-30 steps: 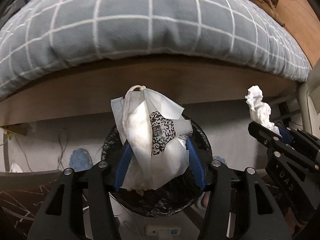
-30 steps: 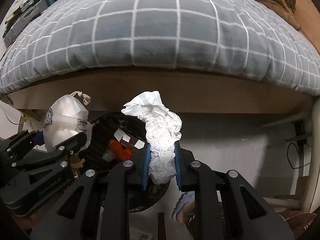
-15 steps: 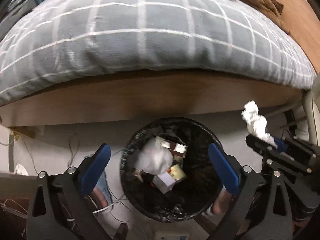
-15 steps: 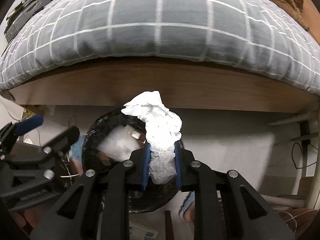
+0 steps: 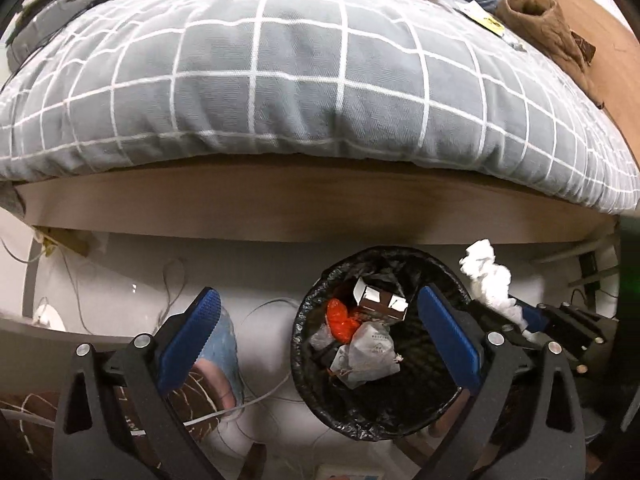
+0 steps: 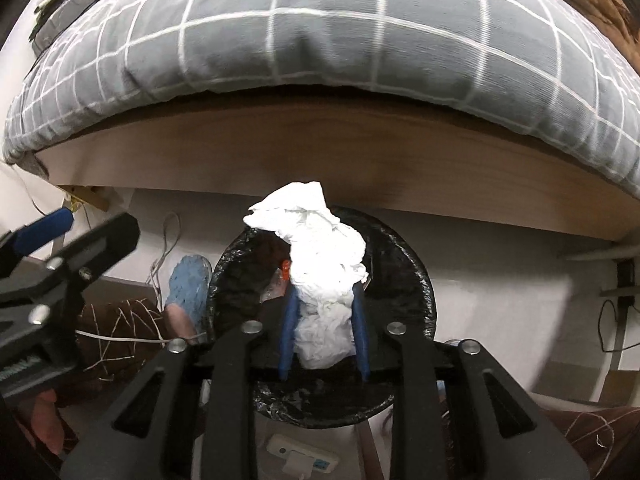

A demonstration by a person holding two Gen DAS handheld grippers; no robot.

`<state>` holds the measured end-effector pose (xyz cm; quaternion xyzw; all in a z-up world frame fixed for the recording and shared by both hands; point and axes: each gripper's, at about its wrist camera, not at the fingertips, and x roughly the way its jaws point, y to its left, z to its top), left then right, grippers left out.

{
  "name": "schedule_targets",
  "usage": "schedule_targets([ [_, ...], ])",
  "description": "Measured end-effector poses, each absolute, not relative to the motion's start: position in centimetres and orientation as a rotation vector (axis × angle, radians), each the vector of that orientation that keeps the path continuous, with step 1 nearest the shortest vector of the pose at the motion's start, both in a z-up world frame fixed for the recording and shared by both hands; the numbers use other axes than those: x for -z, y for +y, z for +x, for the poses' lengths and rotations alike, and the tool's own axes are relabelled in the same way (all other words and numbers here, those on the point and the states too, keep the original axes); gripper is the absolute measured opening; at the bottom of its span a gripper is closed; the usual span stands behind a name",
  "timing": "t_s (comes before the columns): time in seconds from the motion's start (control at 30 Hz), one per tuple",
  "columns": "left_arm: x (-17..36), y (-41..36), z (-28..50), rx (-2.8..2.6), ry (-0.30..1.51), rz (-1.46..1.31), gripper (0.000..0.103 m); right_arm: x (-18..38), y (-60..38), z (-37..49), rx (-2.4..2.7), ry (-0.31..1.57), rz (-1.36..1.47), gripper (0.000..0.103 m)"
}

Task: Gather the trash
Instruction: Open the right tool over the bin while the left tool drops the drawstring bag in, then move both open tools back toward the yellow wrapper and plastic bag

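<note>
A bed [image 5: 304,80] under a grey checked duvet is filling the top of both views, its far end cut off by the frame. Its wooden side board [image 6: 320,160] is running across below the duvet, a little blurred. A brown garment [image 5: 548,28] is lying at the bed's right edge, only partly in view.

On the floor below the board, a black-lined bin [image 5: 384,340] is standing open. In the right wrist view most of its inside is being hidden by the tissue and the tool. In the left wrist view a crumpled wrapper [image 5: 368,356], an orange scrap [image 5: 342,320] and a small carton [image 5: 382,300] are lying in it.

The left tool [image 5: 332,340] is hanging spread wide with nothing between its blue pads, one pad over the bin's right rim, the other over a blue slipper [image 5: 216,344].

The right tool [image 6: 322,332] is sitting right above the bin; its jaws have just been opening, yet the white tissue wad [image 6: 320,280] is standing between the pads, touching both. Whether they are pinching it firmly is hard to tell.

Thin cables [image 5: 176,288] are trailing on the floor, too fine to follow.
</note>
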<state>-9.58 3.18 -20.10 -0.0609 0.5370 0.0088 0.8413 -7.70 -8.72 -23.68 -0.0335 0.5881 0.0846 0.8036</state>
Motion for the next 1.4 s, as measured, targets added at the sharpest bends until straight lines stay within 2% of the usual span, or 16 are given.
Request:
schedule_targets([
  [0.27,19.5,3.1,-9.4,-0.021,1.134,-0.122,0.097,23.4,-7.7,-8.1,-0.187,1.227,-0.095,0.05],
  [0.43,18.8,2.9,-9.5,-0.024,1.116,-0.079,0.097,22.6,-8.0,-8.3,-0.182,1.194,-0.113,0.065],
  [0.6,17.4,3.2,-9.3,-0.041,1.089,-0.067,0.097,20.4,-9.4,-7.8,-0.126,1.133,-0.116,0.087],
  [0.7,16.5,3.4,-9.4,-0.045,1.069,-0.068,0.097,19.2,-10.3,-7.6,-0.093,1.1,-0.114,0.093],
  [1.4,9.0,-0.2,-8.3,-0.007,0.909,-0.043,0.097,7.9,-17.4,-6.0,0.045,0.795,-0.039,0.095],
])
